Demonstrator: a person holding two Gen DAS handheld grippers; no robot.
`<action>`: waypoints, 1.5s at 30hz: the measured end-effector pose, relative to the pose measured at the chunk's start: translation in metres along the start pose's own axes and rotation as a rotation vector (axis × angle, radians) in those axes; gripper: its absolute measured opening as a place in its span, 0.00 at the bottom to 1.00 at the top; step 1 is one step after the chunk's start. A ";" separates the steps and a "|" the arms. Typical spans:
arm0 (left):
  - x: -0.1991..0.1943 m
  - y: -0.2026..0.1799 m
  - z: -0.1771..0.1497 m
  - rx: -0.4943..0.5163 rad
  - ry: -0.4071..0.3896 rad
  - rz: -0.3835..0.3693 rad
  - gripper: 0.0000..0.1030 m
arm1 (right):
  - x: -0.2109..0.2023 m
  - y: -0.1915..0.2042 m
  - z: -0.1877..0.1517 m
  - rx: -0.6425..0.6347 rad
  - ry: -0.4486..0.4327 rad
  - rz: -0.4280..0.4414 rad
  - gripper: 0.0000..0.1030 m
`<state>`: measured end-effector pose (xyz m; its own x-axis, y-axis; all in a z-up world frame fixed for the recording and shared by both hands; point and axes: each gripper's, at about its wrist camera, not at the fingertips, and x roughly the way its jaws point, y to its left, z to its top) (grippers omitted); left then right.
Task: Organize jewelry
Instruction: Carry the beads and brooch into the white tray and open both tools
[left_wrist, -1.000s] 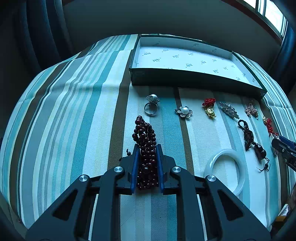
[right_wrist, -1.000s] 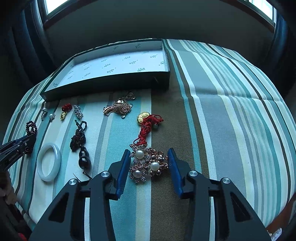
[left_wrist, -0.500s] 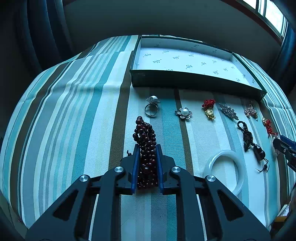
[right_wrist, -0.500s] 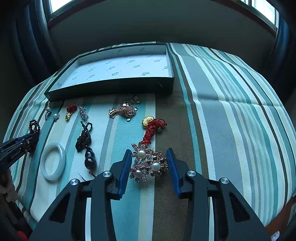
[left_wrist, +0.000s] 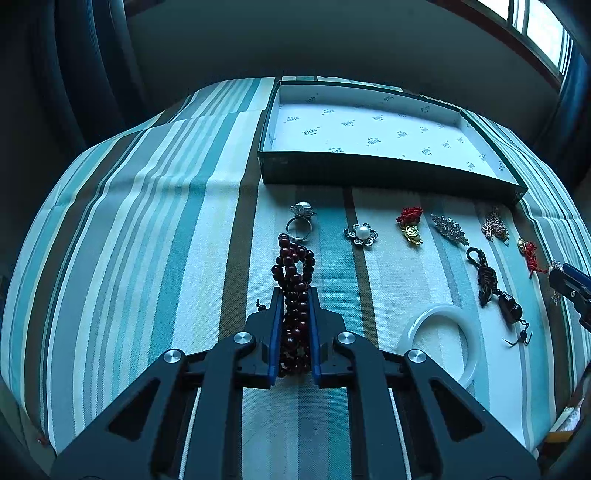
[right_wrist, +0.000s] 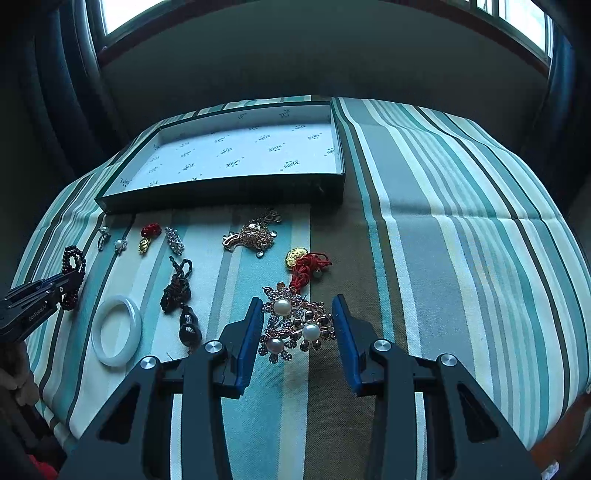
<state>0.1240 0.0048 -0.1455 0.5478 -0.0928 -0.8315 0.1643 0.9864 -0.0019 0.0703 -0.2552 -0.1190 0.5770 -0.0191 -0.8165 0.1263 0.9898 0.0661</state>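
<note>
My left gripper (left_wrist: 295, 295) is shut on a dark red bead bracelet (left_wrist: 293, 269), whose far loop trails onto the striped cloth. It also shows in the right wrist view (right_wrist: 72, 275), at the far left. My right gripper (right_wrist: 297, 308) is open, its jaws on either side of a pearl flower brooch (right_wrist: 295, 325) that lies on the cloth. A shallow dark box (left_wrist: 369, 173) with a white printed lining (right_wrist: 240, 155) stands empty at the back.
On the cloth lie a pearl ring (left_wrist: 300, 221), a small pearl flower (left_wrist: 362, 234), a red-and-gold charm (left_wrist: 410, 223), a crystal brooch (left_wrist: 448, 229), a gold brooch (right_wrist: 253, 236), a dark knotted pendant (left_wrist: 491, 284), a white bangle (left_wrist: 439, 339) and a red-cord gold charm (right_wrist: 306, 260).
The left gripper has closed tighter on the bracelet and both views have drawn back and up slightly. The right gripper's jaws stay open around the brooch.
</note>
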 end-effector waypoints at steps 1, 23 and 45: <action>-0.002 0.000 0.000 0.000 -0.004 0.000 0.12 | -0.001 0.000 0.001 -0.001 -0.004 0.001 0.38; -0.039 -0.014 0.050 0.013 -0.137 -0.032 0.12 | -0.024 0.014 0.047 -0.036 -0.112 0.057 0.38; 0.010 -0.052 0.167 0.057 -0.249 -0.069 0.12 | 0.027 0.019 0.154 -0.083 -0.229 0.073 0.38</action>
<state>0.2576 -0.0701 -0.0607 0.7177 -0.1967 -0.6680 0.2499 0.9681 -0.0165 0.2127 -0.2586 -0.0514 0.7511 0.0310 -0.6594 0.0162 0.9977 0.0654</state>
